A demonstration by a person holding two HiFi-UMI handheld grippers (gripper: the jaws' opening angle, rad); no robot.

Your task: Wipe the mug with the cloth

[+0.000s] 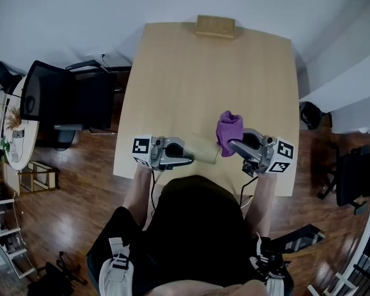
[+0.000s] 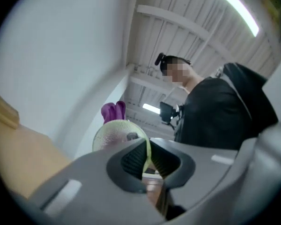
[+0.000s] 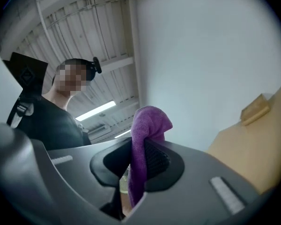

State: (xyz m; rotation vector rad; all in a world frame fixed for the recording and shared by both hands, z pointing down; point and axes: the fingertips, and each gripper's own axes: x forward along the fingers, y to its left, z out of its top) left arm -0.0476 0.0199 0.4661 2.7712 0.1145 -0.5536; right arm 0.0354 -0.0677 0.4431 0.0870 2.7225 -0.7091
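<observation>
Clamping mug (image 1: 200, 148) | pinching cloth (image 1: 229, 128) | both over table (image 1: 203, 73) near edge

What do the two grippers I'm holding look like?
Both the left gripper and right gripper have silver-grey bodies with a black-and-white marker cube at the back. Grey jaws carry black ribbed pads. A thin cable trails from each. The top is black.
</observation>
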